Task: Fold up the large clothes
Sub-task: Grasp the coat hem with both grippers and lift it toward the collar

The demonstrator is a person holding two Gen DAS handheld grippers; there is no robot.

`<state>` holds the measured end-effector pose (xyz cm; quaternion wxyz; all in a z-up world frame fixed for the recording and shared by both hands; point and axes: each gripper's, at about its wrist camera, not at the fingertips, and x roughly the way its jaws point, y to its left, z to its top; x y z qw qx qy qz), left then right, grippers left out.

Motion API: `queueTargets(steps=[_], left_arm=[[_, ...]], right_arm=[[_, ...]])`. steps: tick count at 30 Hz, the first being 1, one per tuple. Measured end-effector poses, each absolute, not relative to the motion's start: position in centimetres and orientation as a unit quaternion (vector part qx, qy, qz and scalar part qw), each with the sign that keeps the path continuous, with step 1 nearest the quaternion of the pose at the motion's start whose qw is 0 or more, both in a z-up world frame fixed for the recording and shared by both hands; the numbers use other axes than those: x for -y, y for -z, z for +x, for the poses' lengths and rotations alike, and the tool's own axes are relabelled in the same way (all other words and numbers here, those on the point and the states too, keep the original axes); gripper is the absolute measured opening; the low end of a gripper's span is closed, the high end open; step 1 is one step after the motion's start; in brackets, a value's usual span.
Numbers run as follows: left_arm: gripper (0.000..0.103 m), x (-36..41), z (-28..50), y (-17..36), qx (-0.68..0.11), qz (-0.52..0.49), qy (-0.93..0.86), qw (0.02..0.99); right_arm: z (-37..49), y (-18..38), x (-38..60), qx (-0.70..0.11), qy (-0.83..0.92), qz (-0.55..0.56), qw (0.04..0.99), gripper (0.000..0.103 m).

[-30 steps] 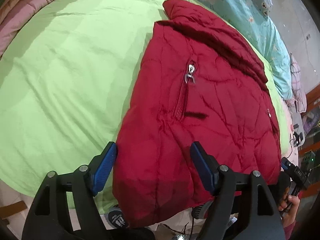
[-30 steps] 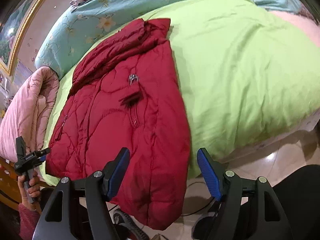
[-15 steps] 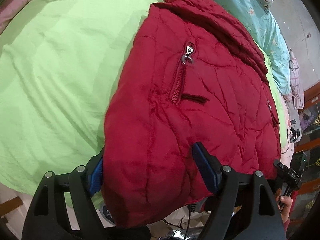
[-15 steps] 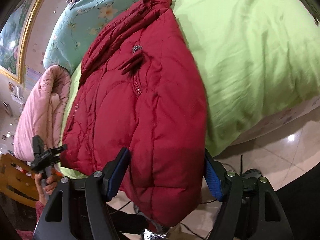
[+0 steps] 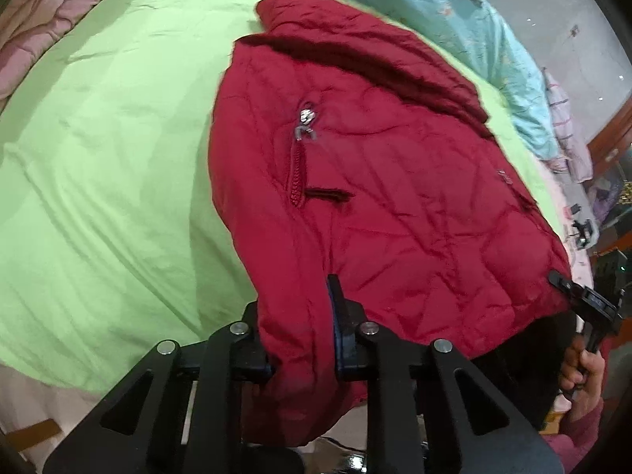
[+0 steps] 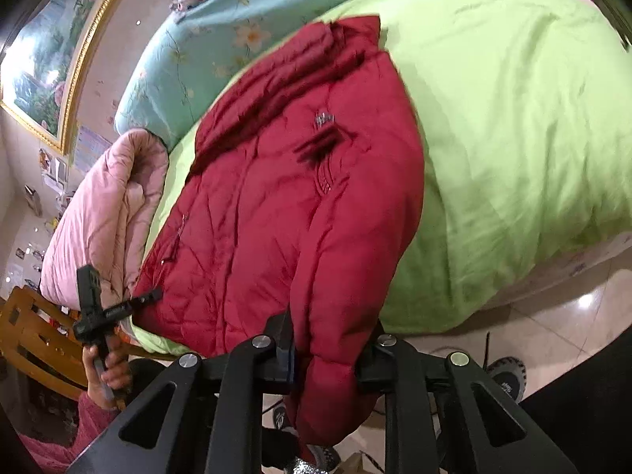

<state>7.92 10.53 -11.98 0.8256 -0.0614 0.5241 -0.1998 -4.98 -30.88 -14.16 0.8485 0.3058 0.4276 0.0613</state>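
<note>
Red padded jacket (image 5: 379, 197) spread on green bed (image 5: 110, 166), stretching toward 12 o'clock from left hand-held gripper (image 5: 300, 339) and right hand-held gripper (image 6: 328, 351), each clamped on its hem

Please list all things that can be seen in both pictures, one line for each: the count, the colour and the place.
jacket: one, dark red, quilted, lies on the bed with its hem hanging over the near edge
zipper pull: one, silver, on the jacket's front pocket
bedsheet: one, light green, covers the bed under the jacket
floral quilt: one, light blue with flowers, at the far end of the bed
pink quilt: one, pink, bunched beside the jacket
framed picture: one, gold frame, on the wall
wooden chair: one, brown, next to the bed
left gripper: one, black, clamped on the jacket's hem
right gripper: one, black, clamped on the jacket's hem
</note>
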Motion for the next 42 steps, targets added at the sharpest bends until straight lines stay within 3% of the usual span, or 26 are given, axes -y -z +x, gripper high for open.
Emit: queueTargets(steps=[14, 42], left_arm=[[0.016, -10.4, 8.6, 3.4, -0.436, -0.089, 0.216, 0.869], [0.017, -10.0, 13.4, -1.3, -0.385, -0.136, 0.2, 0.891]], right_arm=[[-2.6, 5.7, 32.2, -0.337, -0.098, 0.292, 0.89, 0.018], [2.7, 0.9, 34.1, -0.284, -0.122, 0.292, 0.905, 0.018]])
